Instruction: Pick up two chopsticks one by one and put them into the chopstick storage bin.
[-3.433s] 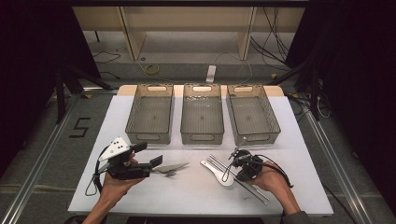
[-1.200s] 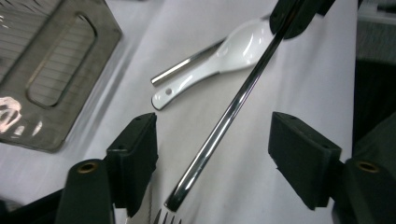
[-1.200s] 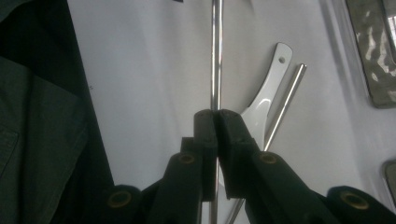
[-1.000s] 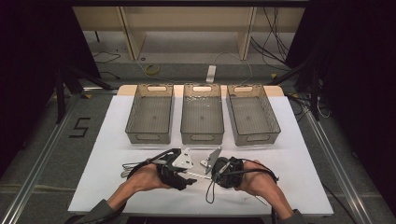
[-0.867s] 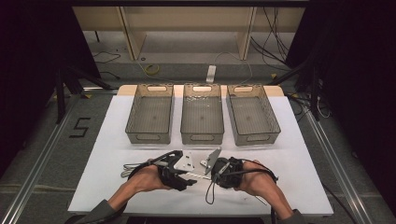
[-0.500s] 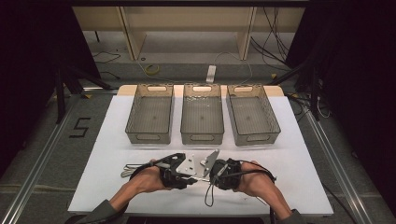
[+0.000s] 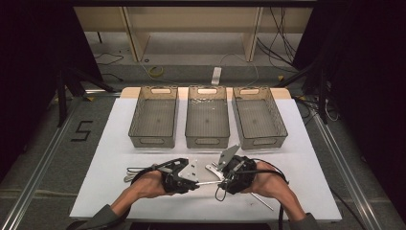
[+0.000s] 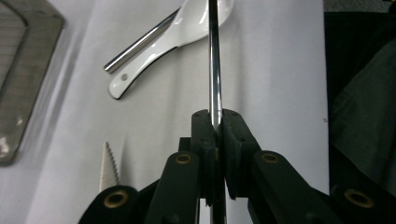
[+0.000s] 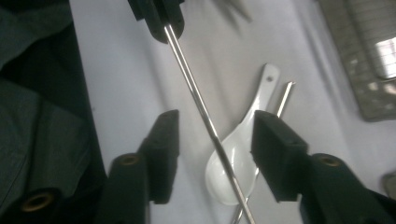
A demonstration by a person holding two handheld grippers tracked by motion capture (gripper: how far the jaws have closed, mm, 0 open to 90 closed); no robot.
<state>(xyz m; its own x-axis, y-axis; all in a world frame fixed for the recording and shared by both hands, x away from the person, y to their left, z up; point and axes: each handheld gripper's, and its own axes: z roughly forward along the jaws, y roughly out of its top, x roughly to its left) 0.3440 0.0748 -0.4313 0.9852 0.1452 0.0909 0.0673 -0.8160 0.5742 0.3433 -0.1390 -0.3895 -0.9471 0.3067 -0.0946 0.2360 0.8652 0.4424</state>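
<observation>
**The metal chopstick changes hands**

Since the earlier frames, both hands have come together at the near middle of the table. The left gripper (image 7: 189, 181) has just been closing, and its jaws now pinch the metal chopstick (image 8: 214, 60). The right gripper (image 7: 225, 178) has just been opening; its jaws stand apart on each side of the stick, not touching it.

The chopstick hangs in the air between the two grippers, above the table (image 7: 311, 191). It looks thin, hard, light and shiny, so I think it could slip or spin. Holding it near the middle would keep it steady.

A white soup spoon (image 9: 243, 154) and a second chopstick (image 9: 282, 100) lie right under it. A knife with teeth (image 8: 108, 163) lies by the left gripper. Three open bins (image 7: 207, 142) wait at 12 o'clock, with free room between.
</observation>
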